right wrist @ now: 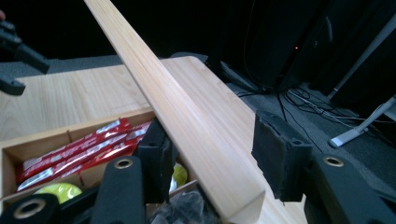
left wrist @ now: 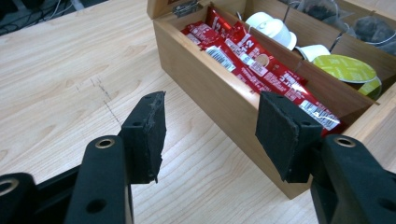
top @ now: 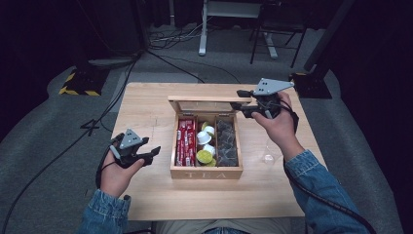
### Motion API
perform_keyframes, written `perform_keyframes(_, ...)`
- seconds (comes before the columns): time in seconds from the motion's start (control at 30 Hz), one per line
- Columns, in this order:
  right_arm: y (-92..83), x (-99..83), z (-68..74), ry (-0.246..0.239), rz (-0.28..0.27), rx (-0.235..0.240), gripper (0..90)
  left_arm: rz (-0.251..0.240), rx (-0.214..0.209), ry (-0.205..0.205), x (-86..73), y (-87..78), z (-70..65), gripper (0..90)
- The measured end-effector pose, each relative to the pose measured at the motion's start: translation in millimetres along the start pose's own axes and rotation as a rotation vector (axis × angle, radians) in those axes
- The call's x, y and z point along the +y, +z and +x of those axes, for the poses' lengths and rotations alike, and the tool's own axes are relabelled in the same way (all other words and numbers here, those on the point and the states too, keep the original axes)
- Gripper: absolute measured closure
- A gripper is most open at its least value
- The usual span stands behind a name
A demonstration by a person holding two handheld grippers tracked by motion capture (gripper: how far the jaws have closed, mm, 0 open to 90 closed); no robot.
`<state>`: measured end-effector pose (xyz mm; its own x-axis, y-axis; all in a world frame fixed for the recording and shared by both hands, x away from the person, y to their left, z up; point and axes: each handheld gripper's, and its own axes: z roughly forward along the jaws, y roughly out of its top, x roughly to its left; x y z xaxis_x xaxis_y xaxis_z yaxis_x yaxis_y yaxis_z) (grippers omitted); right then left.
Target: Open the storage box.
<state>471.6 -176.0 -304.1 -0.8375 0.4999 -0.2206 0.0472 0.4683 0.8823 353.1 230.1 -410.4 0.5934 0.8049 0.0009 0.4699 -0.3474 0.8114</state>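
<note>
An open wooden tea box (top: pixel 206 172) marked TEA stands mid-table, its lid (top: pixel 209 99) raised at the back. It holds red packets (top: pixel 185 141), white and yellow-green pods (top: pixel 205 141) and dark tea bags (top: pixel 225 139). My left gripper (top: pixel 150 146) is open over the bare table left of the box, and its jaws (left wrist: pixel 210 135) frame the box's near wall (left wrist: pixel 219 98) and the red packets (left wrist: pixel 261 70). My right gripper (top: pixel 238 99) is at the lid's right end. It is open, with the lid's edge (right wrist: pixel 196 116) between its jaws (right wrist: pixel 210 154).
A small clear object (top: pixel 267 157) sits on the table (top: pixel 146 195) right of the box, near my right forearm. Beyond the table's far edge are cables (top: pixel 175 36), desk legs (top: pixel 202 29) and a black-and-yellow base (top: pixel 80 82) on the grey floor.
</note>
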Motion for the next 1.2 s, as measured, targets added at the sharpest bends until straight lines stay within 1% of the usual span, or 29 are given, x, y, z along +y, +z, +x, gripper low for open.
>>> perform_keyframes(0.03, 0.0, 0.0, 0.0, 0.000, 0.000, 0.000, 50.4, 0.000, 0.000, 0.000, 0.0, 0.0, 0.0, 43.2)
perform_keyframes(0.07, 2.0, 1.2, -5.0, 0.016, -0.007, -0.001, 50.7, 0.002, -0.003, -0.005, -0.6, 1.2, 1.4, 43.2)
perform_keyframes(0.17, 4.9, 3.7, -12.7, 0.037, -0.019, -0.011, 51.4, 0.003, -0.003, -0.010, -1.6, 2.8, 2.7, 43.5)
perform_keyframes(0.27, 7.9, 7.5, -19.4, 0.043, -0.026, -0.029, 51.9, 0.015, -0.003, -0.020, -4.0, 5.2, 6.0, 43.5)
perform_keyframes(0.3, 7.9, 7.5, -19.4, 0.043, -0.026, -0.029, 51.9, 0.015, -0.003, -0.020, -4.0, 5.2, 6.0, 43.5)
perform_keyframes(0.37, 10.9, 11.7, -24.4, 0.042, -0.032, -0.052, 52.6, 0.017, 0.000, -0.023, -5.5, 5.6, 8.0, 43.5)
perform_keyframes(0.4, 10.9, 11.7, -24.4, 0.042, -0.032, -0.052, 52.6, 0.017, 0.000, -0.023, -5.5, 5.6, 8.0, 43.4)
perform_keyframes(0.43, 13.2, 14.3, -26.1, 0.035, -0.028, -0.074, 53.1, 0.022, 0.003, -0.022, -7.1, 6.1, 10.0, 43.4)
perform_keyframes(0.5, 15.6, 15.9, -28.9, 0.034, -0.027, -0.086, 52.5, 0.027, 0.009, -0.036, -9.8, 7.1, 12.1, 43.3)
perform_keyframes(0.57, 17.8, 16.4, -31.5, 0.050, -0.030, -0.092, 52.0, 0.033, 0.012, -0.044, -12.2, 8.1, 14.0, 43.2)
perform_keyframes(0.73, 21.6, 16.7, -36.7, 0.068, -0.039, -0.102, 51.2, 0.040, 0.017, -0.052, -14.7, 9.4, 16.4, 43.0)
perform_keyframes(0.8, 24.8, 17.9, -39.4, 0.070, -0.034, -0.117, 50.2, 0.052, 0.017, -0.051, -15.4, 10.2, 17.0, 42.7)
perform_keyframes(0.97, 29.4, 19.1, -41.5, 0.064, -0.026, -0.142, 48.4, 0.056, 0.017, -0.047, -15.6, 11.7, 16.9, 42.4)
perform_keyframes(1.0, 31.8, 19.1, -42.5, 0.064, -0.024, -0.154, 47.5, 0.060, 0.016, -0.048, -15.9, 12.7, 16.4, 41.7)
perform_keyframes(1.03, 31.8, 19.1, -42.5, 0.064, -0.024, -0.154, 47.5, 0.060, 0.016, -0.048, -15.9, 12.7, 16.4, 41.5)
perform_keyframes(1.13, 37.2, 16.6, -45.2, 0.074, -0.023, -0.173, 46.0, 0.070, 0.010, -0.044, -16.9, 15.2, 16.1, 41.1)
perform_keyframes(1.2, 40.3, 14.3, -47.2, 0.089, -0.022, -0.174, 45.6, 0.076, 0.007, -0.045, -17.2, 15.8, 16.0, 41.1)
